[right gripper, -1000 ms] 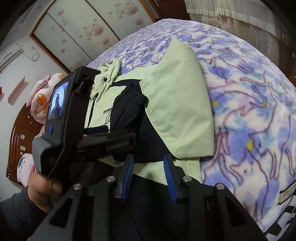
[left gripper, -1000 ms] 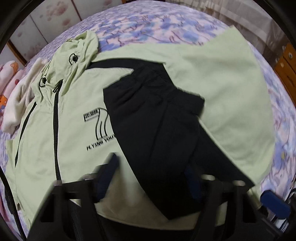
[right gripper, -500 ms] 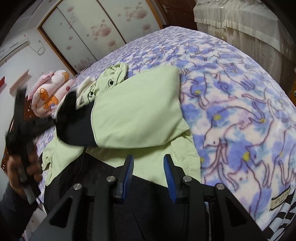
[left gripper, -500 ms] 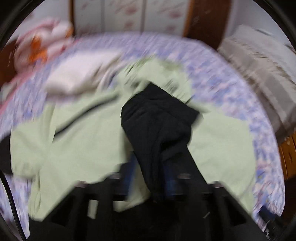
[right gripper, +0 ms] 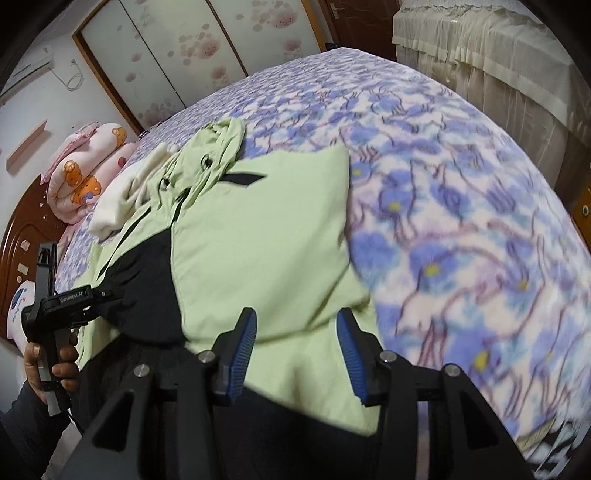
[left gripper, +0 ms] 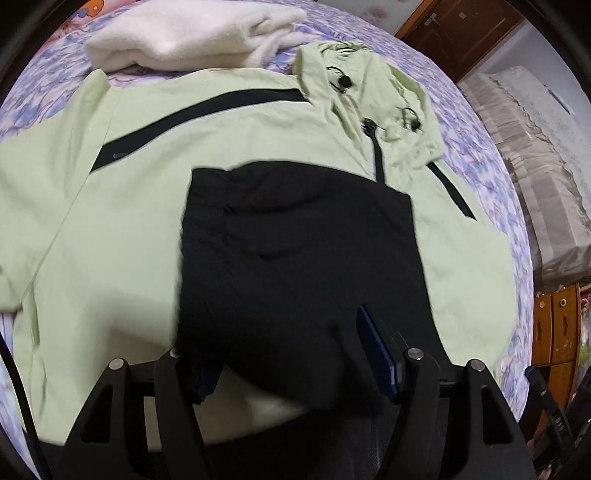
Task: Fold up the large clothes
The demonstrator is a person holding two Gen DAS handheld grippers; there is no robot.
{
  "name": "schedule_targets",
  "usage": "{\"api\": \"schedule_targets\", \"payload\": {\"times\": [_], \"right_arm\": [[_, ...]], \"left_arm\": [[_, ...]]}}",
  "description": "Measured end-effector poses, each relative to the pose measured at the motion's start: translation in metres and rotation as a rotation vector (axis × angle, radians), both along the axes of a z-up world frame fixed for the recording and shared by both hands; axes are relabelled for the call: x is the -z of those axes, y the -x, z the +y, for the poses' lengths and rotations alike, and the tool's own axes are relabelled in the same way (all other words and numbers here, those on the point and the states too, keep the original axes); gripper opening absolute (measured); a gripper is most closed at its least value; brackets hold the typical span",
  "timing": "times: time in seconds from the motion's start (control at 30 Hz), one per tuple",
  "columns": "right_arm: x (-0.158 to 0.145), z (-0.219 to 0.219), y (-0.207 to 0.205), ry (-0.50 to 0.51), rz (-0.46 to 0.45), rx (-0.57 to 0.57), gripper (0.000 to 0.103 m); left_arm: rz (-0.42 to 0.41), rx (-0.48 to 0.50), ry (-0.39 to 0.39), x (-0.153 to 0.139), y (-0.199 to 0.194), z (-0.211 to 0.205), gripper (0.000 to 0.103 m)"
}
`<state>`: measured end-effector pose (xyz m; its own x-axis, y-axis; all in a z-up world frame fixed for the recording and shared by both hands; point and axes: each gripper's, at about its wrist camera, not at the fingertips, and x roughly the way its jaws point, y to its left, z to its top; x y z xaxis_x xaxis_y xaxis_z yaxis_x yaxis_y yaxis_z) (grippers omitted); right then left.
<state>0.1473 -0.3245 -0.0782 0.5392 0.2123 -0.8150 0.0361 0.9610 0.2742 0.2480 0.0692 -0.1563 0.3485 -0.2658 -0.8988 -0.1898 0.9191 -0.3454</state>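
the light green hooded jacket point(left gripper: 122, 221) lies spread, front up, on the bed point(right gripper: 461, 221), covering the near edge and reaching toward the middle; its hood point(left gripper: 369, 96) points toward the far side; a black sleeve section point(left gripper: 295, 266) lies folded across the chest, its cuff end toward the zip; in the right wrist view a green sleeve panel point(right gripper: 266, 236) lies folded over the body, its outer edge beside bare blanket; a folded white garment point(left gripper: 192, 33) rests on the bed just beyond the jacket's shoulder; the left hand-held gripper point(left gripper: 291, 354) has just been opening; its jaws stand wide, the black sleeve fabric lies between them, and the pads do not press on it; the right hand-held gripper point(right gripper: 295, 354) has also just been opening; its jaws stand moderately apart above the green hem near the bed's near edge, gripping nothing; a person's hand point(right gripper: 51, 365) holds the left unit's handle at the left side.
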Motion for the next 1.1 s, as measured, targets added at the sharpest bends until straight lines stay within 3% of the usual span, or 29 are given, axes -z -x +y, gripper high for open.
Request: {"api": "schedule_targets", "payload": {"times": [0.13,0.33,0.57,0.6,0.63,0.67,0.7,0.73,0.87,0.93,1.0,1.07,1.1], "right_arm": [[-0.001,-0.008,-0.038,-0.008,0.019,0.006,0.045],[0.023,-0.017,-0.103,0.012,0.076,0.021,0.045],[0.055,-0.024,-0.149,-0.049,0.161,0.062,0.045],[0.059,-0.025,-0.152,-0.062,0.168,0.064,0.045],[0.062,-0.026,-0.154,-0.078,0.166,0.068,0.045],[0.064,-0.027,-0.154,-0.082,0.158,0.071,0.043],[0.064,-0.027,-0.154,-0.075,0.150,0.065,0.020],[0.061,-0.025,-0.154,-0.045,0.132,0.055,0.005],[0.037,-0.028,-0.152,0.054,0.004,0.104,0.002],[0.044,-0.028,-0.157,0.090,0.022,0.123,0.003],[0.056,-0.026,-0.162,0.123,0.079,0.109,0.009],[0.054,-0.033,-0.156,0.079,0.097,0.119,0.013],[0.050,-0.038,-0.150,0.034,0.090,0.122,0.016]], "left_arm": [[0.014,0.002,0.088,0.008,-0.008,0.018,0.066],[-0.004,0.065,0.068,0.010,-0.020,0.027,0.066],[-0.013,0.117,0.031,0.015,-0.052,0.023,0.065],[-0.025,0.124,0.006,0.014,-0.056,0.019,0.050],[-0.034,0.130,-0.019,0.012,-0.057,0.018,0.016],[-0.043,0.148,-0.052,0.011,-0.061,0.013,0.010],[-0.048,0.155,-0.055,0.008,-0.063,0.011,0.009],[-0.083,0.146,-0.073,0.001,-0.065,0.008,0.009],[-0.199,0.110,-0.099,-0.020,-0.068,0.002,0.009],[-0.174,0.088,-0.128,-0.012,-0.076,0.000,0.010],[-0.089,0.075,-0.143,0.010,-0.084,0.001,0.016],[-0.080,0.047,-0.087,0.014,-0.082,0.010,0.017],[-0.077,0.039,-0.074,0.013,-0.081,0.012,0.025]]}}
